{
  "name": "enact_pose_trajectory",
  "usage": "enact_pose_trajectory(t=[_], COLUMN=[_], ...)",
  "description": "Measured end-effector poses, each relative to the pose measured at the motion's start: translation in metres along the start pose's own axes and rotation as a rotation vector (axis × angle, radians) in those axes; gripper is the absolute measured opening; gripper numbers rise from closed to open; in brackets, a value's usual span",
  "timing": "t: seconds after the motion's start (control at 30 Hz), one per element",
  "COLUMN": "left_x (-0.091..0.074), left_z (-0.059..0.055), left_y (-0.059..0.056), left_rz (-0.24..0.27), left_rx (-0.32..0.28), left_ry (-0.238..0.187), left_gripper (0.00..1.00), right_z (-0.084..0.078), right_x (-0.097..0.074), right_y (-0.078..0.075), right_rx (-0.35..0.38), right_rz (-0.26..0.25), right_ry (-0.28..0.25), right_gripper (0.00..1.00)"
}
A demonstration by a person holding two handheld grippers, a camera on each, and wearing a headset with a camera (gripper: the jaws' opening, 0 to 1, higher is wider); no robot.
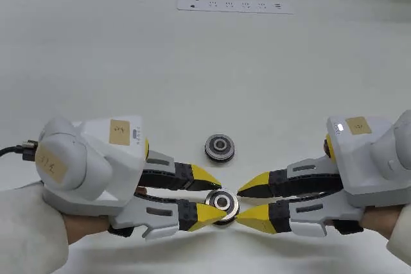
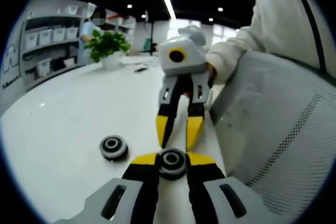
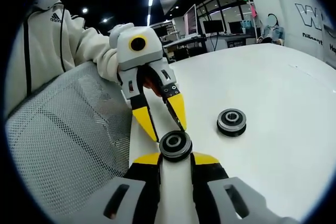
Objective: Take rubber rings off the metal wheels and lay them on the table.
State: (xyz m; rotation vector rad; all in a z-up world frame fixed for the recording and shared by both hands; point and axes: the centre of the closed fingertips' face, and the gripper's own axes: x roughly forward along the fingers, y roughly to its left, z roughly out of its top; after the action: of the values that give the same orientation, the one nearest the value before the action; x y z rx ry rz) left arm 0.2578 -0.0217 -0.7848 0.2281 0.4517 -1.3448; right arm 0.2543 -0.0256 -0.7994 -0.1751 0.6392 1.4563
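Note:
A metal wheel with a black rubber ring (image 1: 223, 202) (image 2: 172, 162) (image 3: 175, 145) sits between the yellow tips of my left gripper (image 1: 217, 198) (image 2: 172, 159), which looks shut on it just above the white table (image 1: 192, 81). My right gripper (image 1: 238, 204) (image 3: 177, 159) faces the left one from the right. Its jaws are apart and its tips lie at the wheel's far edge. A second ringed wheel (image 1: 219, 147) (image 2: 114, 147) (image 3: 231, 121) lies flat on the table just beyond them.
A white power strip (image 1: 234, 6) lies at the far side of the table. A grey mesh chair back (image 2: 273, 129) (image 3: 68, 129) stands close behind the near table edge. A potted plant (image 2: 107, 45) is far off.

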Motion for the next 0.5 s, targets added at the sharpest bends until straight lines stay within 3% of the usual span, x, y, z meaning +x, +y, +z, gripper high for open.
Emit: enact_pose_trajectory(t=[0.23,0.5], left_x=[0.0007,0.0035], left_z=[-0.0035,-0.004], left_y=[0.0036,0.0033], left_rz=[0.029,0.024], left_rx=[0.027,0.045], left_ry=[0.01,0.013], left_gripper=[0.18,0.17], right_z=[-0.0026,-0.0034], right_x=[0.0019,0.0029], right_y=[-0.0003,-0.0004], right_rx=[-0.025,-0.037], right_rz=[-0.007,-0.004], right_ry=[0.016,0.024], right_gripper=[0.17,0.16])
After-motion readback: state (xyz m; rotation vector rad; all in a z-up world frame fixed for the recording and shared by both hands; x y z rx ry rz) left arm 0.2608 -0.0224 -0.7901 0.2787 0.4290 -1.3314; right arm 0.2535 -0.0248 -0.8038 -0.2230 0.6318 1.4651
